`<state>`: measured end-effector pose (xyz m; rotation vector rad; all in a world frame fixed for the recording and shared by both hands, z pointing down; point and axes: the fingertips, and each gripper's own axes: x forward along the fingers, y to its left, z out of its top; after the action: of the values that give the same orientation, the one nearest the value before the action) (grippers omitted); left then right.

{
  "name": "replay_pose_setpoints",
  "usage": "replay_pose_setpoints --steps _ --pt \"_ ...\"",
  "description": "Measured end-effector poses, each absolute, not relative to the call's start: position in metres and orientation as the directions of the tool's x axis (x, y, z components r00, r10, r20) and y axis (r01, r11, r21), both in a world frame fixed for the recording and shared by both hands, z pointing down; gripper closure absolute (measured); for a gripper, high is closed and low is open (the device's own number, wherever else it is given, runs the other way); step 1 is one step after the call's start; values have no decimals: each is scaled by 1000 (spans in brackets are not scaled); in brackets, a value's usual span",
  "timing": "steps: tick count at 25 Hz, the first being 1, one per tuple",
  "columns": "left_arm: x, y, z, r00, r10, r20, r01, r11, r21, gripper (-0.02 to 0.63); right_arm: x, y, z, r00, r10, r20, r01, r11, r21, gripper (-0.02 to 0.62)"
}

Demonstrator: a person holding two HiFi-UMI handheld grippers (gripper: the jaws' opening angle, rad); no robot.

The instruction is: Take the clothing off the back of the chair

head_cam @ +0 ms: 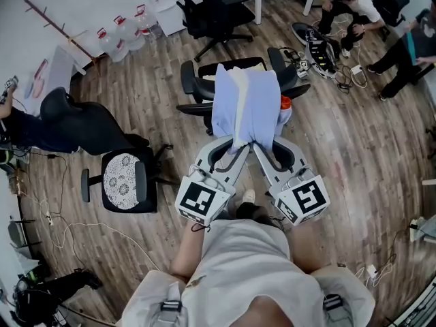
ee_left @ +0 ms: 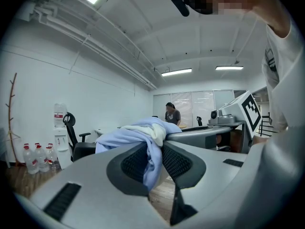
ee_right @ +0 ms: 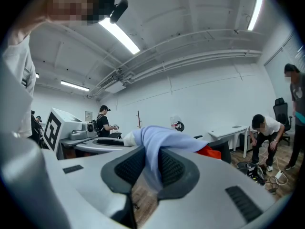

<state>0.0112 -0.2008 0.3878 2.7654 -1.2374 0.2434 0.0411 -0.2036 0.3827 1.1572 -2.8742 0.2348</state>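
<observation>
A pale blue garment (head_cam: 246, 106) with a cream lining hangs over the black office chair (head_cam: 197, 87) in the middle of the head view. Both grippers hold its near hem. My left gripper (head_cam: 240, 146) is shut on the blue cloth (ee_left: 153, 162), which is pinched between its black pads. My right gripper (head_cam: 257, 145) is likewise shut on the cloth (ee_right: 151, 164). The two grippers sit side by side, tips almost touching. The garment (ee_left: 138, 132) bunches up beyond the jaws in both gripper views. A red item (head_cam: 285, 103) peeks out at the garment's right edge.
A second black chair (head_cam: 126, 181) with a patterned seat stands to the left, another chair (head_cam: 214, 12) stands behind. Water bottles (head_cam: 119, 36) line the far wall. People crouch among cables (head_cam: 320, 46) at the upper right. A person (head_cam: 41, 125) sits at the left.
</observation>
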Motion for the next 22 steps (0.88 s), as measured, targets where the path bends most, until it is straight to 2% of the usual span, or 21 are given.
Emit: replay_pose_setpoints --steps 22 --pt "-7 -173 381 718 -678 155 -689 -724 28 506 23 -172 377 -656 -751 80 -755 648 -101 508"
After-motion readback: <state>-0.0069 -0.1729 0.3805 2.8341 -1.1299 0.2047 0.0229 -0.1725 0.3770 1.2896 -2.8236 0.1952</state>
